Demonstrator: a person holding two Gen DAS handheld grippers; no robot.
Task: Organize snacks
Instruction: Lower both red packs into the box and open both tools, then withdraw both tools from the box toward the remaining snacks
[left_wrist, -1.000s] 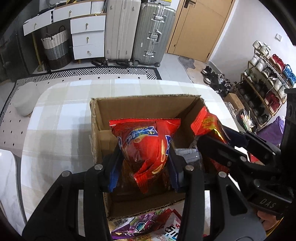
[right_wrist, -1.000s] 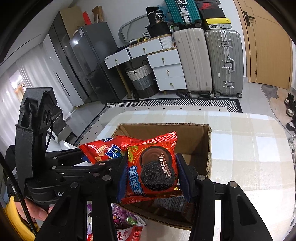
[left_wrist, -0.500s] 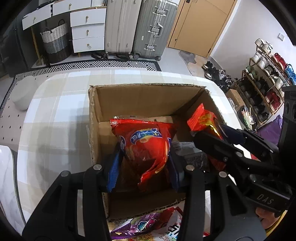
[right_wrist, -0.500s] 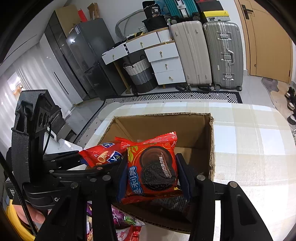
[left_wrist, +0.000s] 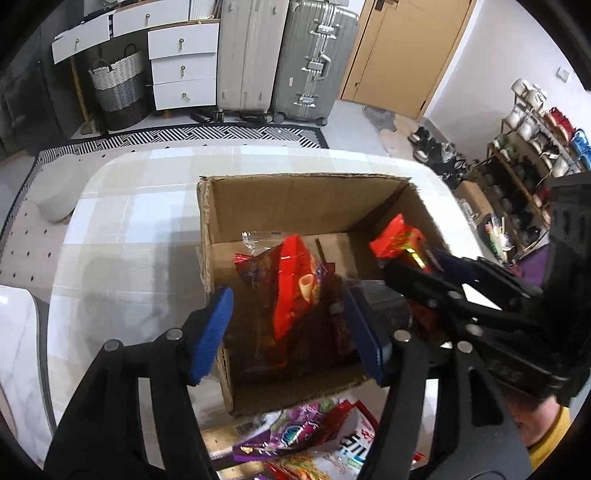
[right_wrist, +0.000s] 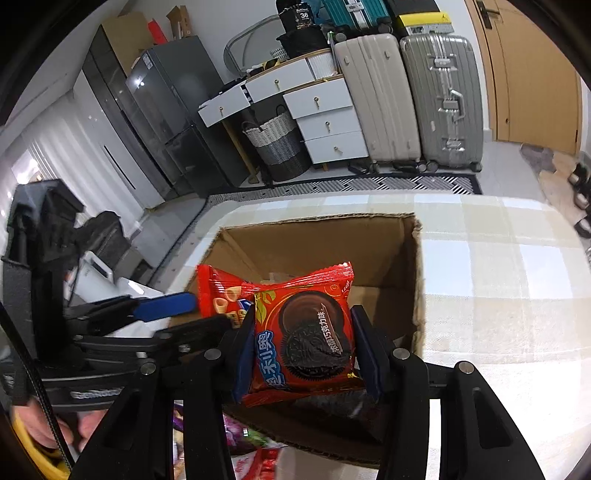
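Jaws of left hand-held gripper (left_wrist: 291, 328) opening to drop red chip bag (left_wrist: 291, 280) into cardboard box (left_wrist: 295, 199); right hand-held gripper (right_wrist: 301, 349) pinching cookie packet (right_wrist: 303, 332) above near edge, ready next.

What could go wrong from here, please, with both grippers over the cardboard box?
1. The left gripper is opening; the red chip bag between its jaws sits tilted and may land on edge.
2. The right gripper, clamping the cookie pack, sits close beside the left one, so they could collide.
3. The cardboard box could shift if bumped.
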